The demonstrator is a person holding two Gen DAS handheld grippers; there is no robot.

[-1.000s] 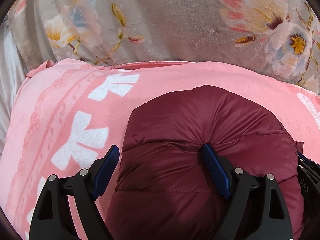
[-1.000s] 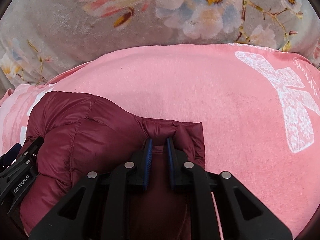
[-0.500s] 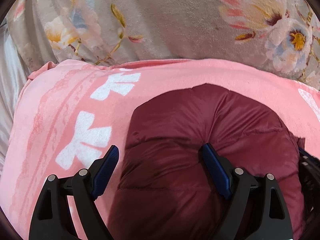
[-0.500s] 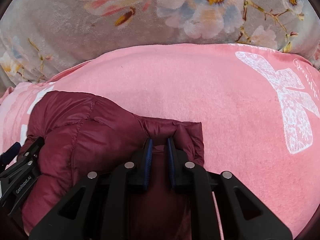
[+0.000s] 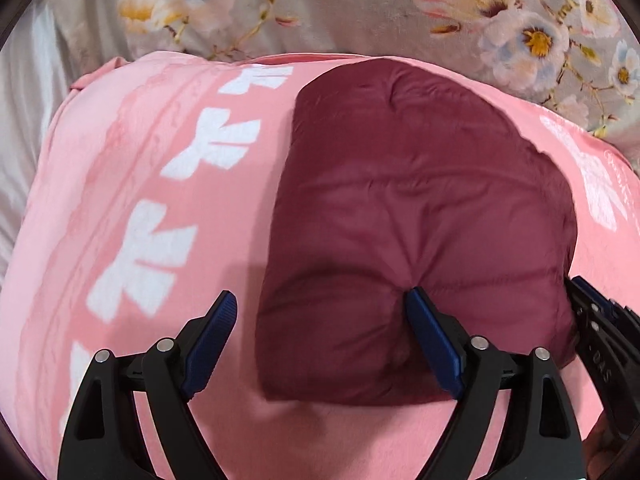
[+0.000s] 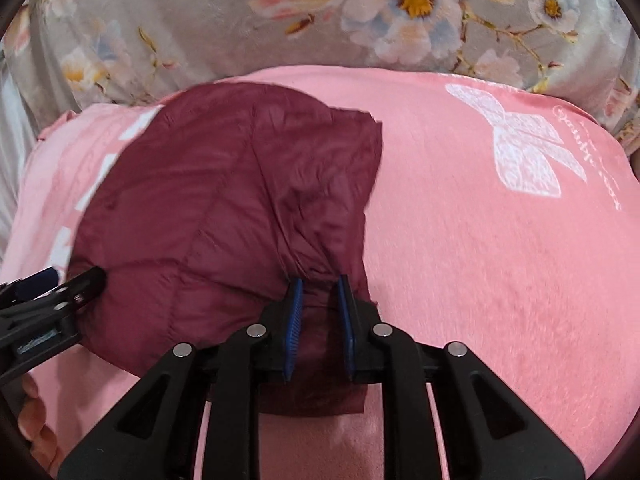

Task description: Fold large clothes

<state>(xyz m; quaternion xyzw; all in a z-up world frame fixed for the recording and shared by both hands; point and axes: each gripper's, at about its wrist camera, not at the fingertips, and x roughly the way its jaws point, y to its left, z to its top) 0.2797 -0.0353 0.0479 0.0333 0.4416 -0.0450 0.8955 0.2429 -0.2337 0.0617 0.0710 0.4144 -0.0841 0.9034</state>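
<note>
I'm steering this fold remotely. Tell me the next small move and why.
Probably let the right hand-held gripper open and back off: the maroon puffer jacket already lies as a compact bundle on the pink blanket, with only a pinch of fabric between its pads, and the left hand-held gripper stands wide open.

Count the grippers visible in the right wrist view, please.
2. The right gripper is at bottom centre, pinching the maroon jacket; the left gripper is at the left edge.

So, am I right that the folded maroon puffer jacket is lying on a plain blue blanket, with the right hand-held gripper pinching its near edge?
Not quite: the blanket is pink with white bows, not plain blue, as the right wrist view shows. The rest holds: the right hand-held gripper pinches the near edge of the maroon puffer jacket.
</note>
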